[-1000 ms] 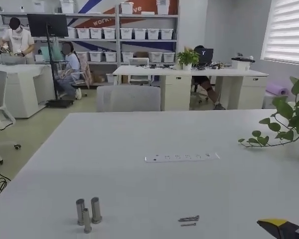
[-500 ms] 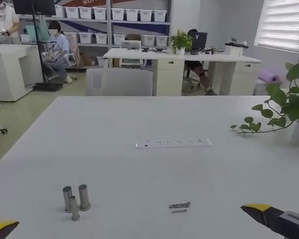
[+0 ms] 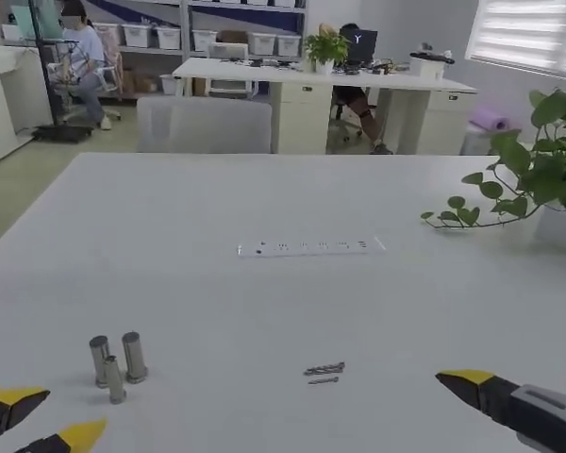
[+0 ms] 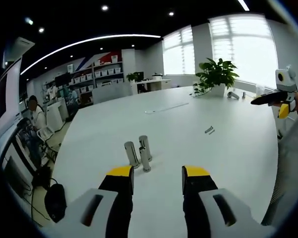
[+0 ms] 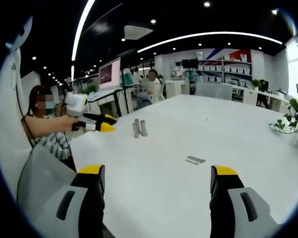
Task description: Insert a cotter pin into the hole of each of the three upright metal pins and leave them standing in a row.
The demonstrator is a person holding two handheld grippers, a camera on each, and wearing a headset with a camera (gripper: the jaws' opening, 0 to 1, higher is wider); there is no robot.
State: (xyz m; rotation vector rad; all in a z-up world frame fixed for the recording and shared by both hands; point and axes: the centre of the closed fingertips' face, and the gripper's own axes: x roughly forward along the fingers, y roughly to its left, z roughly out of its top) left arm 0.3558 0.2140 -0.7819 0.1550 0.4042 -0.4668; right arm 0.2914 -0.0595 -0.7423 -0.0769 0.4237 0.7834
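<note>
A: Since no hole has a pin through it yet, I'd call this the very start. Left to right?

B: The left gripper (image 3: pixel 75 408) sits low at the near edge of the table (image 3: pixel 264 302), jaws apart, nothing in them. Just ahead of it are the three metal pins (image 3: pixel 115 363), upright but bunched in a cluster, not a row. The cotter pins (image 3: pixel 324 372) lie flat further right, well apart from them. Then the right gripper (image 5: pixel 157 173), jaws wide, empty.

A: Next move?

B: My read: right pinches one of the cotter pins, left steadies a metal pin. It's a thin part lying flat, so it needs a low, fine grip. Hole direction is too small to tell.

A: Versus a second ago?

B: Head camera has tipped down. The left gripper has come into the head view and the right reaches further in. Parts on the table haven't moved.
</note>
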